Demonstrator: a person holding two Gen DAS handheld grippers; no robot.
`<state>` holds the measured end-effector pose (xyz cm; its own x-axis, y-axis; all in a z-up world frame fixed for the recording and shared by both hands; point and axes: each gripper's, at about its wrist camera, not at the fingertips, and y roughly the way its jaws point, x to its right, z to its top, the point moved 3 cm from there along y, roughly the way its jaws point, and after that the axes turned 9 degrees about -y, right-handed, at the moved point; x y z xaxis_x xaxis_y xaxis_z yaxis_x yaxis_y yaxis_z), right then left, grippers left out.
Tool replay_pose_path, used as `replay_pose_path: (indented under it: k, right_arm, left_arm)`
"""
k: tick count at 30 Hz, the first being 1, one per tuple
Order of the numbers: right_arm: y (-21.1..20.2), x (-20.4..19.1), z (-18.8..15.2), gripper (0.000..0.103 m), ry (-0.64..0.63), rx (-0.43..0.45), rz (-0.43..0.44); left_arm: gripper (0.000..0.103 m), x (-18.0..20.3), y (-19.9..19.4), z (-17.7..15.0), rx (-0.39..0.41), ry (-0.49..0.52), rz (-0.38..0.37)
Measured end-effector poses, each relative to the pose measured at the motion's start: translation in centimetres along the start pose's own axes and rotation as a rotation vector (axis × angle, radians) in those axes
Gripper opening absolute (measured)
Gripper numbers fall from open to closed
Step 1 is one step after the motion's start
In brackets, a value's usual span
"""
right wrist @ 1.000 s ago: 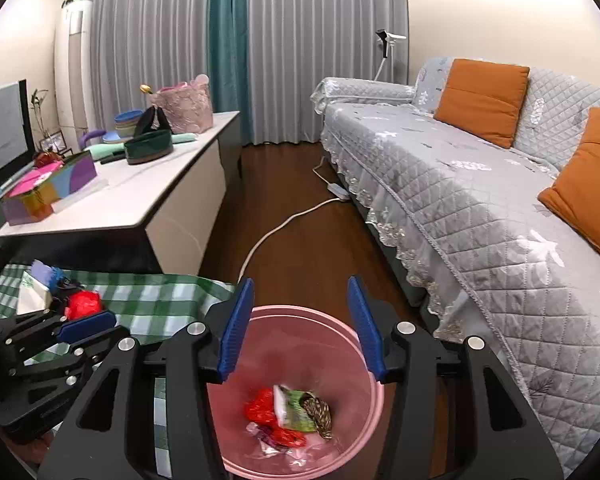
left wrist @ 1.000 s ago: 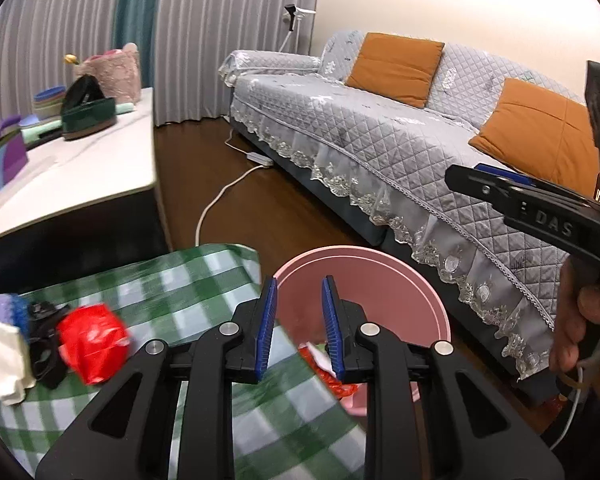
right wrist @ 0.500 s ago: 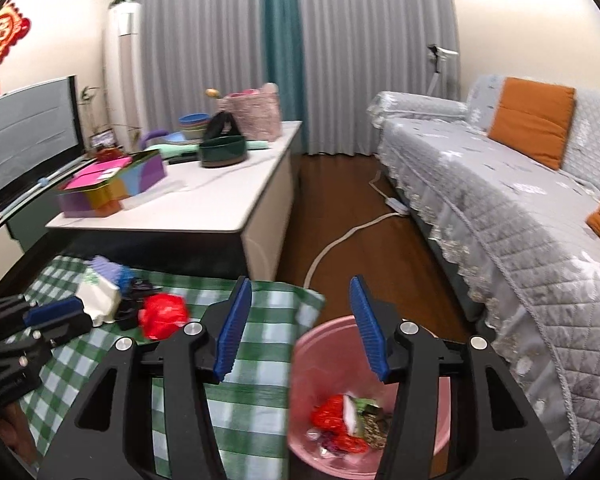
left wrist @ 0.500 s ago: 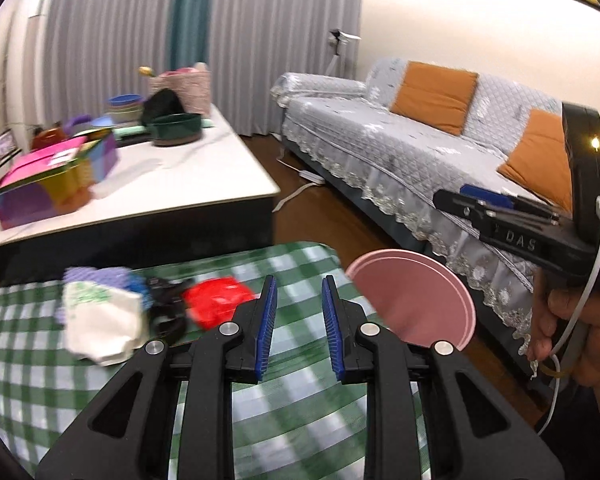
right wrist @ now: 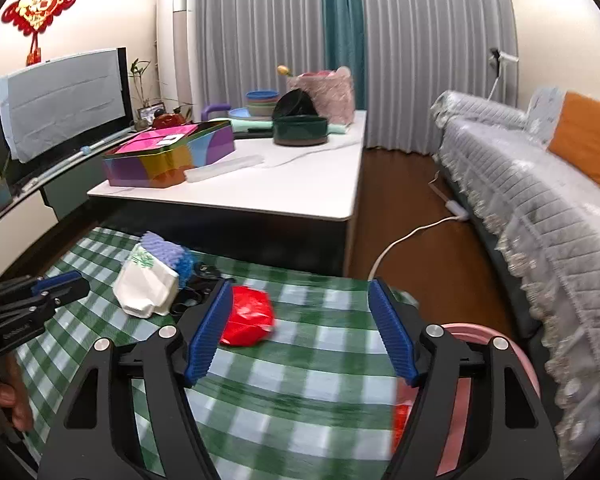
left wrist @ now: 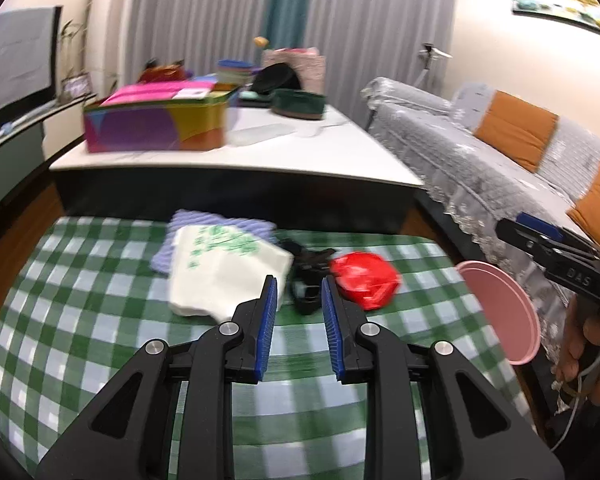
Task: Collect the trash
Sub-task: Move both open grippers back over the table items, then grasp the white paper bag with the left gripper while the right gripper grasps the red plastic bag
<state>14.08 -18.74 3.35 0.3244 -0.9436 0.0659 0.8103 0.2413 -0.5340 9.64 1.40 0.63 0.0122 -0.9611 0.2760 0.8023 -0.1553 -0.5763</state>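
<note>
Red wrapper [left wrist: 365, 280] lying on the checked desk [left wrist: 80, 320], both tongs hanging over it with nothing in them.

The wrapper is sitting just right of a black object [left wrist: 309, 280] too blurred to identify, which is touching a white bag [left wrist: 224, 276] overlapping a purple cloth [left wrist: 204, 220]. The left tongs [left wrist: 299, 306] are standing slightly parted, framing the black object; the right tongs [right wrist: 301, 332] are spread wide, the wrapper showing just inside their left finger. The pink bin [right wrist: 516, 372] is standing past the desk's right edge, mostly hidden behind the right tongs' finger, with a scrap of red showing inside. Motion blur is softening everything on the cloth.
</note>
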Motion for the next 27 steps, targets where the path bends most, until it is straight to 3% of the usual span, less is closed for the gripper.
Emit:
replay_pose_path:
  k: [7, 12, 18, 20, 27]
  right_arm:
    - [4.2, -1.1, -0.6, 0.087, 0.034, -0.049, 0.047]
    - [6.6, -1.3, -1.5, 0.090, 0.054, -0.095, 0.070]
    - [9.0, -1.3, -2.3, 0.098, 0.066, -0.136, 0.096]
    - [9.8, -1.4, -2.7, 0.098, 0.080, -0.151, 0.114]
    - [12.7, -2.7, -3.8, 0.098, 0.085, -0.209, 0.177]
  left_arm:
    - [0.036, -3.4, 2.6, 0.5, -0.009, -0.051, 0.061]
    - [0.050, -5.6, 4.8, 0.9, -0.015, -0.081, 0.091]
    - [0.072, -7.5, 7.2, 1.5, -0.035, -0.135, 0.086]
    - [0.085, -7.9, 8.1, 1.6, -0.043, -0.148, 0.090]
    - [0.093, -9.0, 10.3, 1.8, -0.079, -0.196, 0.067]
